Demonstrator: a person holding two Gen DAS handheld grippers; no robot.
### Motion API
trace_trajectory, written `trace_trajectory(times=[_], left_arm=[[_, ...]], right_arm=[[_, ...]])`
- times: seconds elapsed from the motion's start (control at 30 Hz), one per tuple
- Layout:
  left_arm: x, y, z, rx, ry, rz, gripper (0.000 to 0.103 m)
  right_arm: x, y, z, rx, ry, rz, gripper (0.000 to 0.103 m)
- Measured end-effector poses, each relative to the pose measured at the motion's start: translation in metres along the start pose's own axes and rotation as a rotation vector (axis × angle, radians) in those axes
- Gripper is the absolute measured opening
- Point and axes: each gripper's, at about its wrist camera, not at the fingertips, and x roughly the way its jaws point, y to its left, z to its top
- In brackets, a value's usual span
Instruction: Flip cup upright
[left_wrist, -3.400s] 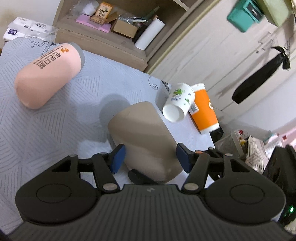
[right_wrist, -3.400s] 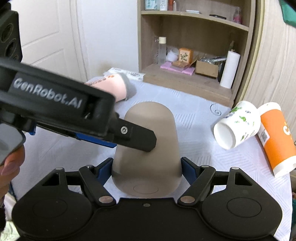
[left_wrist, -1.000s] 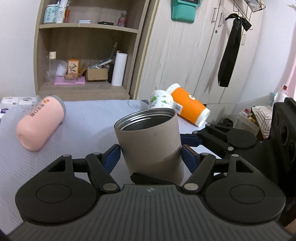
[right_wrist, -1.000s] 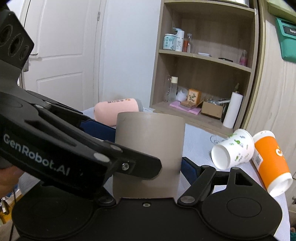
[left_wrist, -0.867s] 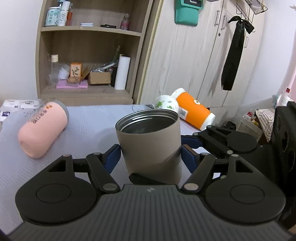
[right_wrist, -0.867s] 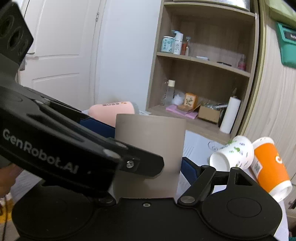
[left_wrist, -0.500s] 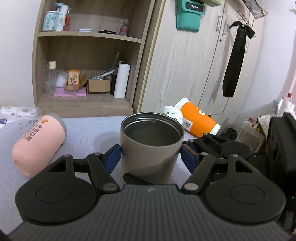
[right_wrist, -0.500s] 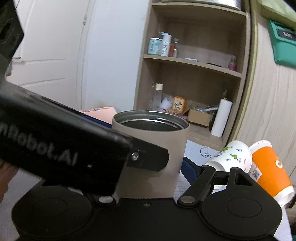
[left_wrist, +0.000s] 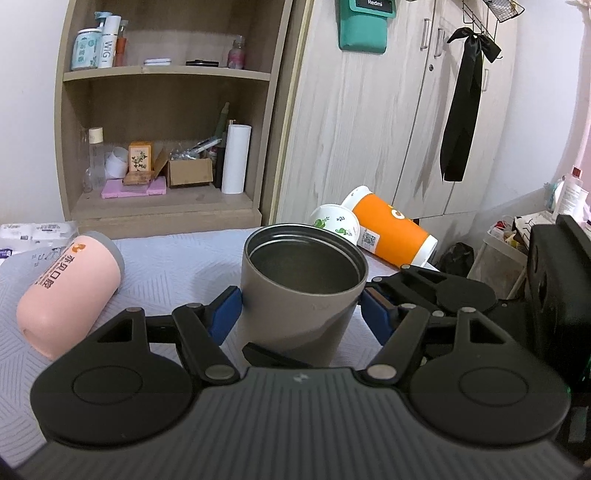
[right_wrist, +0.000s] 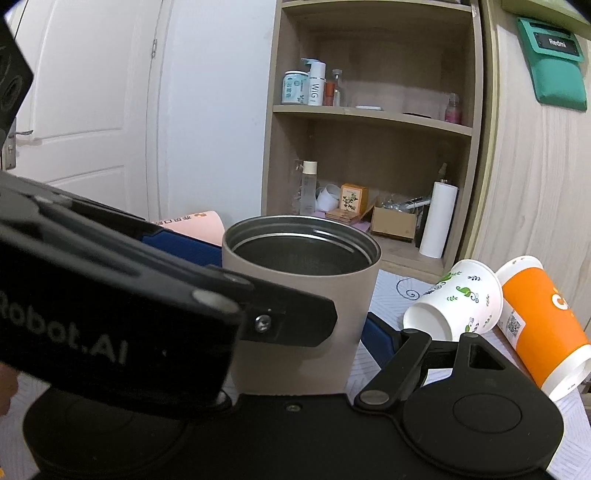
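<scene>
Both grippers' jaws clamp the upright taupe cup (left_wrist: 295, 295); orange cup (left_wrist: 391, 232) lies behind.

Black left gripper (left_wrist: 301, 308), blue-padded jaws, white lettering, perhaps "GenRobot.AI"

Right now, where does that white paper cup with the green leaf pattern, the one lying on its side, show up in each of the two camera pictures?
Left wrist view: the white paper cup with green leaf pattern lies right of centre, behind the grey metal-lined cup, its base toward the camera.
Right wrist view: it lies at the right, its open mouth toward the camera.
Shared landmark: the orange paper cup lies on its side right beside it in both.
</scene>
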Motion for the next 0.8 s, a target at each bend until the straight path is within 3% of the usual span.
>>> trace_trajectory(times=[0.27, 0.47, 0.8], left_arm=[[-0.004, -0.006, -0.008, -0.041, 0.012, 0.058, 0.073], [-0.041, -0.004, -0.015, -0.143, -0.019, 0.111, 0.073], [-0.1, -0.023, -0.016, -0.124, -0.009, 0.27, 0.076]], right_arm=[[-0.01, 0.007, -0.003, -0.026, -0.002, -0.058, 0.087], [-0.04, 0.003, -0.011, -0.001, -0.02, -0.082, 0.087], [-0.103, -0.009, -0.005, 0.129, -0.065, -0.117, 0.087]])
